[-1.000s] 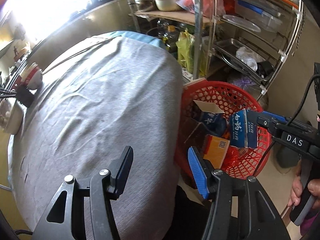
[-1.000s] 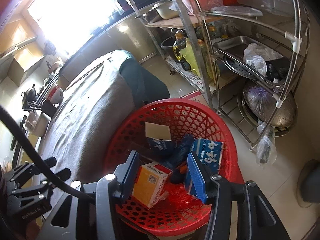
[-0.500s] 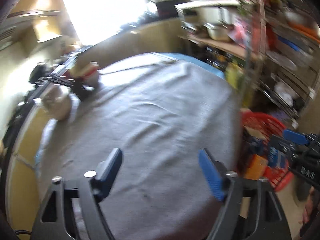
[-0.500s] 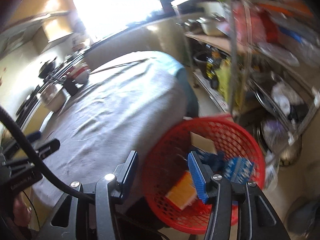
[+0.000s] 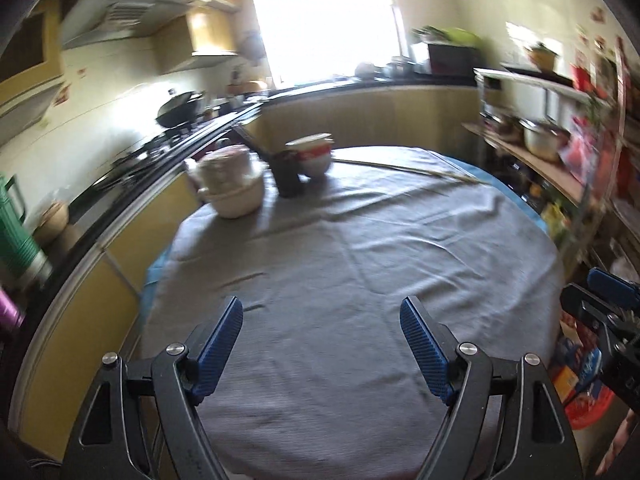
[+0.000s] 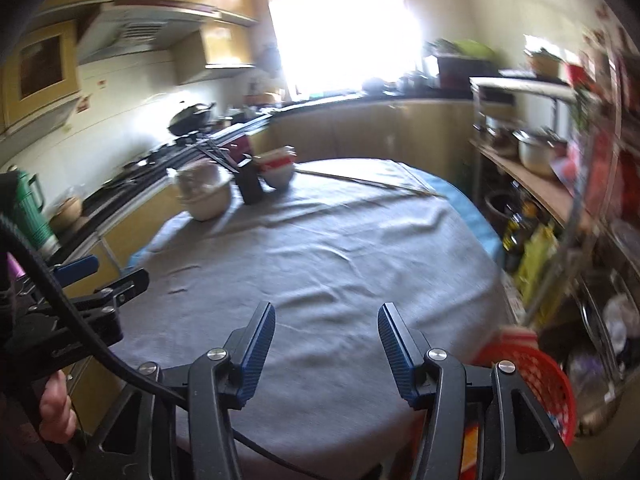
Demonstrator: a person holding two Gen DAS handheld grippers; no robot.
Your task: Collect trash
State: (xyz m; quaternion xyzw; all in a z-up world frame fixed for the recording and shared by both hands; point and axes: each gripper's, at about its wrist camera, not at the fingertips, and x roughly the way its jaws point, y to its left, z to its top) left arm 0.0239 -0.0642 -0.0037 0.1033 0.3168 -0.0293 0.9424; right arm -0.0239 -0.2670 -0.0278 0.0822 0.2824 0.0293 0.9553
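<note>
grippers both hang over the grey-clothed table [image 5: 360,280]: left gripper [image 5: 322,346] spread wide and empty, right gripper [image 6: 326,350] with jaws opening, nothing between them. red basket [image 6: 536,376] of trash sits on the floor at the table's right edge

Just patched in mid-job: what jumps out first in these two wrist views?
A round table under a grey cloth fills both views, with stacked bowls and a dark holder huddled at its far left edge. The red basket sits on the floor at the table's right. The left gripper is open and empty; the right gripper is opening, nothing between its fingers.
</note>
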